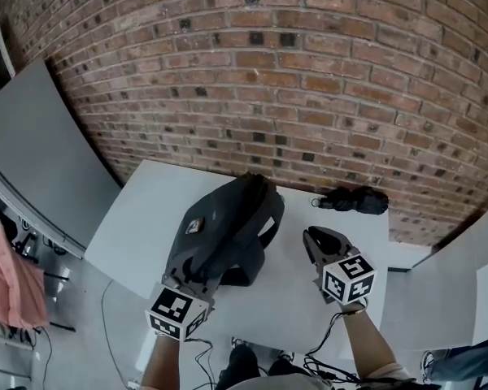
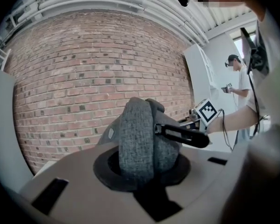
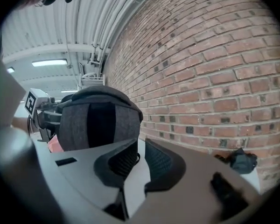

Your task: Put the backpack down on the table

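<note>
A dark grey backpack (image 1: 228,226) stands on the white table (image 1: 142,218), leaning toward the brick wall. My left gripper (image 1: 195,278) is at its near lower end, shut on a grey fabric strap (image 2: 136,139) that fills the space between its jaws (image 2: 140,171). My right gripper (image 1: 317,239) hovers over the table to the right of the backpack, apart from it. In the right gripper view its jaws (image 3: 139,160) stand nearly closed with a narrow gap and nothing in it; the backpack (image 3: 98,120) rises beyond them.
A small black bundle (image 1: 354,200) lies at the table's far right edge by the brick wall (image 1: 309,71). A grey panel (image 1: 32,153) stands to the left, with pink cloth (image 1: 8,275) below it. A person (image 2: 238,85) stands in the background.
</note>
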Demonstrator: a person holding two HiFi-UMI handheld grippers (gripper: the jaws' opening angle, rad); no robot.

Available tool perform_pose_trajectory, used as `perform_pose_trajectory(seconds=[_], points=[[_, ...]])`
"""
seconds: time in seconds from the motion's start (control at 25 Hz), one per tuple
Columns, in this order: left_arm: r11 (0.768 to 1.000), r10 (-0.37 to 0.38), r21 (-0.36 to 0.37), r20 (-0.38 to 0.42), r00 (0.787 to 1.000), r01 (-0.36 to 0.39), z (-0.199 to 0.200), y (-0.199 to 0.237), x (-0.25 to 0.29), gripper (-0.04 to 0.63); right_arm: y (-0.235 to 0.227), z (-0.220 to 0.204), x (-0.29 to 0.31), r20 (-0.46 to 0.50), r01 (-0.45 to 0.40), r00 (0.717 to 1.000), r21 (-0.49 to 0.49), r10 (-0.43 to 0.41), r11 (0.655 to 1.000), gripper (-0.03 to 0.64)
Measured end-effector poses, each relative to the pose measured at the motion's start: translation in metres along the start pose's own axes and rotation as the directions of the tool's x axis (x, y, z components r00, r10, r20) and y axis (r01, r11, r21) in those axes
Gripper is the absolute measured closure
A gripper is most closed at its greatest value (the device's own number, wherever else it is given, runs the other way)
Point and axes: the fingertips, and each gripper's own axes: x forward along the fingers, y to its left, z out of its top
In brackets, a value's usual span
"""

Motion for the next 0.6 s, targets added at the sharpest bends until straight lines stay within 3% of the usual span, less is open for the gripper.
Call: perform_pose_trajectory(seconds=[0.28, 0.6], points=[[0.997, -0.072, 0.031, -0.076, 0.994, 0.075, -0.018, -0.047, 0.026, 0.503, -0.009, -0.024, -0.018, -0.058, 0.096, 0.994, 0.021, -0.095, 0.995, 0.565], [0.995, -0.084, 0.035, -0.14, 0.987, 0.09, -0.031, -0.078, 0.054, 0.503, -0.028, -0.048, -0.047, -0.112, 0.182, 0.978, 0.044, -0.177, 0.982, 0.566]])
